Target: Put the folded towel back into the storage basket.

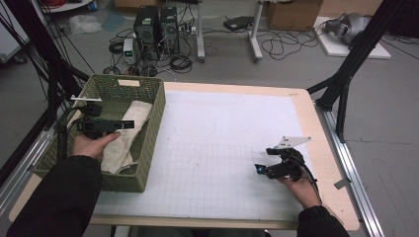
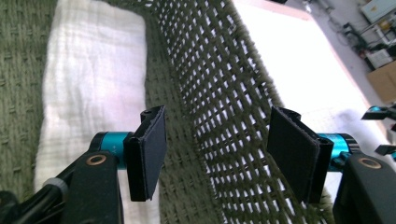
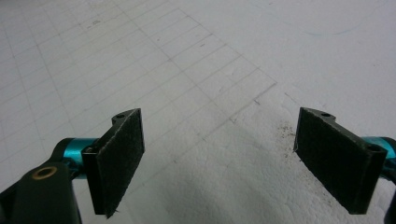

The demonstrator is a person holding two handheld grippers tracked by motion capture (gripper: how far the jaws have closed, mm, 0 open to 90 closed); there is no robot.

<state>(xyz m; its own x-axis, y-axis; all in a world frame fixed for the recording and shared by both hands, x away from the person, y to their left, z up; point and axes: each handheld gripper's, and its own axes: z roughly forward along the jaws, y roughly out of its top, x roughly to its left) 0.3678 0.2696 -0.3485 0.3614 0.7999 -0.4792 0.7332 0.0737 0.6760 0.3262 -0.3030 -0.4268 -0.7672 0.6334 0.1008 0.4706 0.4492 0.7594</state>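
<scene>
Folded white cloth [image 1: 129, 129], soft, oblong, lying lengthwise toward upper right inside woven green basket [image 1: 153, 123] at frame left. Left tongs [image 1: 120, 124] open above it, empty; right tongs [image 1: 259, 169] open, empty.

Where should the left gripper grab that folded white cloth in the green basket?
Grip the folded white cloth at its upper end, which rides up near the green basket wall. Bring the left gripper, jaws open, down from above, since the woven walls block any sideways approach.

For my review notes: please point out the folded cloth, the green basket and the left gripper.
folded cloth [image 1: 132, 122]: high view, its upper fold.
green basket [image 1: 157, 111]: high view, right wall.
left gripper [image 2: 215, 156]: left gripper view, midway between its open pads.
</scene>
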